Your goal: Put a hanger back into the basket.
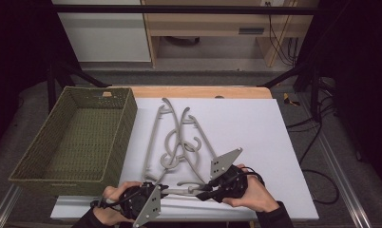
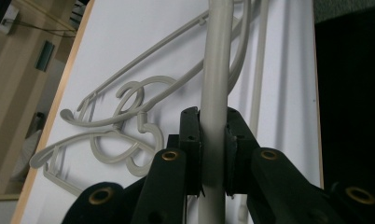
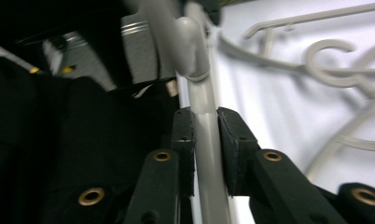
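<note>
Several grey plastic hangers (image 1: 177, 142) lie tangled on a white board (image 1: 255, 128). The straight bar of one hanger (image 1: 182, 192) runs along the board's near edge between my two grippers. My left gripper (image 1: 165, 191) is shut on the bar's left part; in the left gripper view the pads (image 2: 190, 140) press the bar (image 2: 216, 70) from both sides. My right gripper (image 1: 201, 194) is shut on the bar's right part. In the right gripper view its jaws (image 3: 205, 128) clamp the bar (image 3: 202, 93) just below a curved joint.
A green woven basket (image 1: 127, 118) stands to the left of the board, with nothing visible inside. The wooden table edge (image 1: 203, 91) shows behind the board. Black frame bars and cables surround the table.
</note>
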A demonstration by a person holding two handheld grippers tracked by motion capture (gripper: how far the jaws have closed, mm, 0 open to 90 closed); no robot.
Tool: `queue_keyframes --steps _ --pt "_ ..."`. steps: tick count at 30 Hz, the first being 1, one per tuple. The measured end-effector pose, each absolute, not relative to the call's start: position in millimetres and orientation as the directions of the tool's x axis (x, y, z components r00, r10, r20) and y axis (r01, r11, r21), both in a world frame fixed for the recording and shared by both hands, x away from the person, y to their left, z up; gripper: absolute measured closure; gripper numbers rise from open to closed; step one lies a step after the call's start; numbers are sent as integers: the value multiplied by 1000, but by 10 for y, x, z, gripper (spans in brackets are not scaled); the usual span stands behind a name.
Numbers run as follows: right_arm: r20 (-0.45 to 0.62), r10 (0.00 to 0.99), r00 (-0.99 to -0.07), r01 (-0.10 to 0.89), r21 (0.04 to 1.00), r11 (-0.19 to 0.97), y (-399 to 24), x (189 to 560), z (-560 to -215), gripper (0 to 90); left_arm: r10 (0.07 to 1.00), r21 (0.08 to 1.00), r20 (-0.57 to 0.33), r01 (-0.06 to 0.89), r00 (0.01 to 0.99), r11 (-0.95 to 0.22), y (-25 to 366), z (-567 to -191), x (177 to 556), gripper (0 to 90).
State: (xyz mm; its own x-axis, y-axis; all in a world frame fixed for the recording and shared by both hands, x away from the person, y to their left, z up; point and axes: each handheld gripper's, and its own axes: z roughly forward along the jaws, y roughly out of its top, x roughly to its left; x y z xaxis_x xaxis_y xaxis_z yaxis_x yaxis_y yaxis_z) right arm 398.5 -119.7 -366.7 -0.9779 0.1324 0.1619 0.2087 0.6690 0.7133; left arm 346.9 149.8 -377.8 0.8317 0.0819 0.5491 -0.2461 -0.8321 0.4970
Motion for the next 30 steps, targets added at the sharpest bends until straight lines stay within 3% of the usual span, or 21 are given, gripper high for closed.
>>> queue_keyframes --steps 7,17,25,30 --pt "68 254 -965 214 763 610 -1272 4008 -3625 601 248 606 459 -97 853 -789 1554 -3722 3546 816" --pt "66 471 -879 255 901 350 -1629 4055 -3486 400 443 692 391 60 807 -720 1693 -3640 3667 819" --pt "88 647 -758 266 946 183 -1986 4021 -3492 197 564 744 379 121 734 -657 1799 -3483 3709 818" --pt "84 713 -697 303 935 186 -2165 3994 -3594 129 605 764 378 133 701 -631 1876 -3342 3733 818"
